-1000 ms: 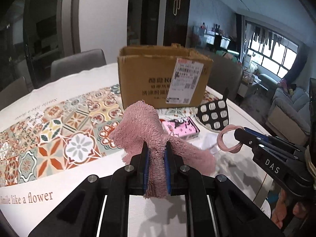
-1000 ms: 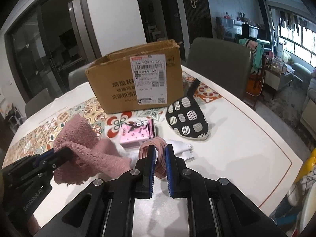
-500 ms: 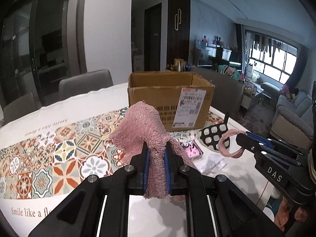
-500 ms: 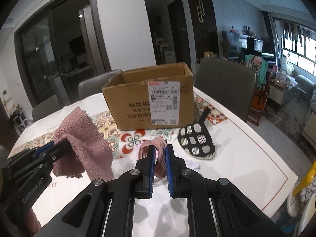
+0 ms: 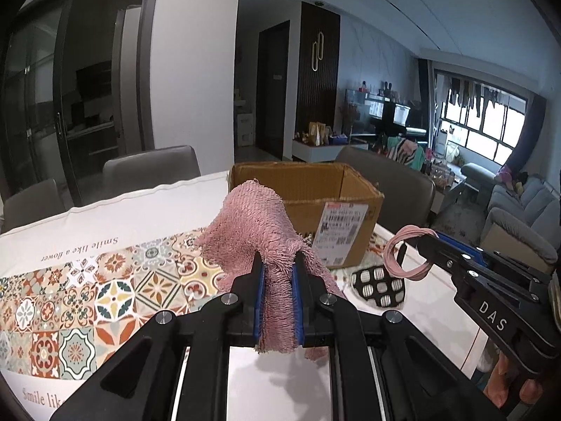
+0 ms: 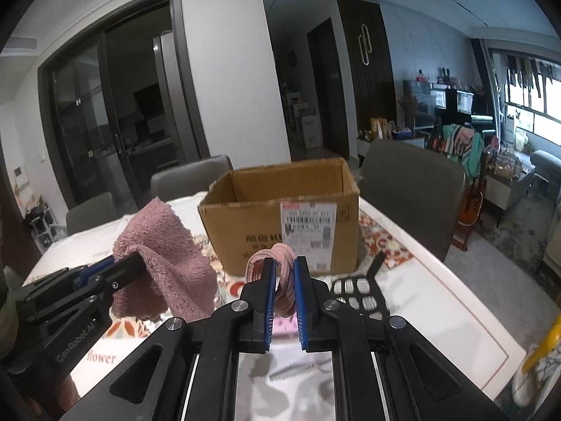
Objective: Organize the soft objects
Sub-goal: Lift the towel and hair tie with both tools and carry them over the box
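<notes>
Worktop [image 6: 438, 280], white with a tiled runner. Cardboard box [image 6: 280, 231] at frame centre, open top; only the right wrist view sees well into it. Left tongs [image 5: 277, 298] clenched on a pink towel [image 5: 256, 224], draped below centre. Right tongs [image 6: 283, 294] clenched on pink hair ties [image 6: 280, 263]. Spotted pouch [image 6: 357, 296] lies right of the tongs.

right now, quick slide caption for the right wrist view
Right gripper clamps a pink hair tie before the open cardboard box; left gripper holds a pink towel.
</notes>
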Tool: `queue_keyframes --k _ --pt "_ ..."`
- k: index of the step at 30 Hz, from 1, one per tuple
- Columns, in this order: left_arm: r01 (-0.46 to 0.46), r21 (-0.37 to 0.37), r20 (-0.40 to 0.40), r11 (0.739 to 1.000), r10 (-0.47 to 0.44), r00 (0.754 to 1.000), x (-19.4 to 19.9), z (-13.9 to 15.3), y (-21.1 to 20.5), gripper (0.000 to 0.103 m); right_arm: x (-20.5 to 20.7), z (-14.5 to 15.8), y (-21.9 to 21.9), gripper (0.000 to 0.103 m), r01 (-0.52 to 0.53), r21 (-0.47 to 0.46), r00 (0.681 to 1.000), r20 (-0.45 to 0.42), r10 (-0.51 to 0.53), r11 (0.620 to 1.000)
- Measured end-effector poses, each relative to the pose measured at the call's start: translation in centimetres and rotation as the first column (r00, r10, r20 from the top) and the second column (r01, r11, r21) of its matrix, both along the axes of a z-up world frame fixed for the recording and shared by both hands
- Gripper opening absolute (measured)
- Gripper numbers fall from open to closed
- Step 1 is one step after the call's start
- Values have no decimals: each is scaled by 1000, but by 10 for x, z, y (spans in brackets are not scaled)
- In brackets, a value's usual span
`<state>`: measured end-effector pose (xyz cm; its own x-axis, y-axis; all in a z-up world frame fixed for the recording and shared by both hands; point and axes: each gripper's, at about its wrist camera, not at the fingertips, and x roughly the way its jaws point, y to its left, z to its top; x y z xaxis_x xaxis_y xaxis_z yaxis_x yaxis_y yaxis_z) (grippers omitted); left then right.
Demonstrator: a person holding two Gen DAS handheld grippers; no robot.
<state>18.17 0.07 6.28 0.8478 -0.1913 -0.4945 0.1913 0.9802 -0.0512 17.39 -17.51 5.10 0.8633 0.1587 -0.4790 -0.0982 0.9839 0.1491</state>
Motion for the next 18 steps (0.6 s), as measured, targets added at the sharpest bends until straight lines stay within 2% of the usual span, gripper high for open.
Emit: queue_keyframes --k 8,18 --pt "-8 -12 32 1000 8 999 21 15 -2 15 20 16 -3 12 3 19 999 38 -4 1000" --pt "-6 -12 64 1000 7 998 54 33 -7 15 50 33 -4 12 18 -5 995 94 -18 1000"
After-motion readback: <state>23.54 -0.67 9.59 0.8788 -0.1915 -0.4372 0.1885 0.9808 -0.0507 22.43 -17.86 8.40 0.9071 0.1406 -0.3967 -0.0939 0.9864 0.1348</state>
